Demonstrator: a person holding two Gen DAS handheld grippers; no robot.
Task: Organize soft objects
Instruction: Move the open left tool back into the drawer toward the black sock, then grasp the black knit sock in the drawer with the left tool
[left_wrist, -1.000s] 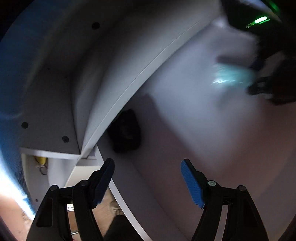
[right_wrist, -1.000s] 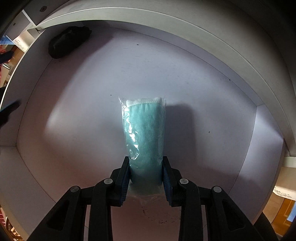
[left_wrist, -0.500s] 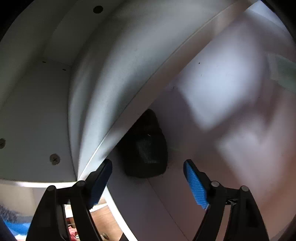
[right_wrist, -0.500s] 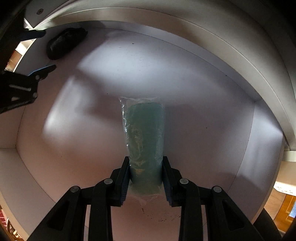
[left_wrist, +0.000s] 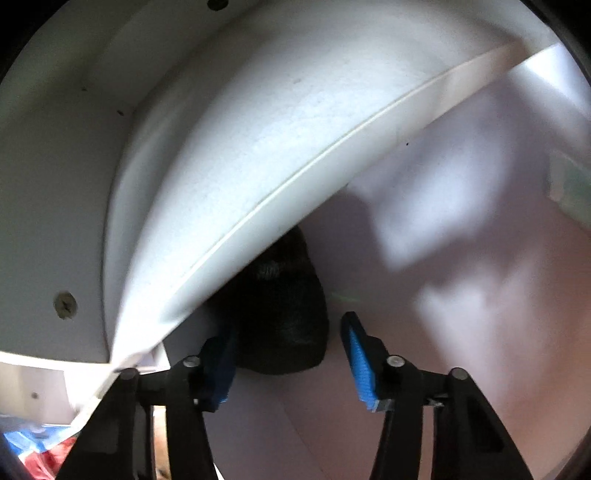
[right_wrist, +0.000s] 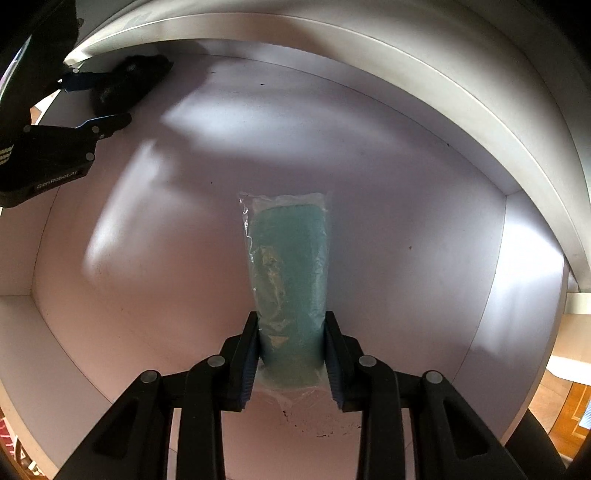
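I'm looking along my left gripper (left_wrist: 286, 354): two black angular finger arms, each showing round silver-grey pivot screws at the joints, each ending in a bright blue ribbed pad (left_wrist: 360, 363). The pad on the far side is sitting in shadow and reading darker blue. Switching to my right gripper (right_wrist: 290, 354), I'm seeing the same build: black triangular linkage arms with cut-out windows, four round grey screw heads across the knuckles, and dark ribbed pads (right_wrist: 248, 363) on the inner faces. From this side my left gripper is also showing as a boxy black body with small silver screws, blue-edged fingers and white "GenRobot.AI" lettering.
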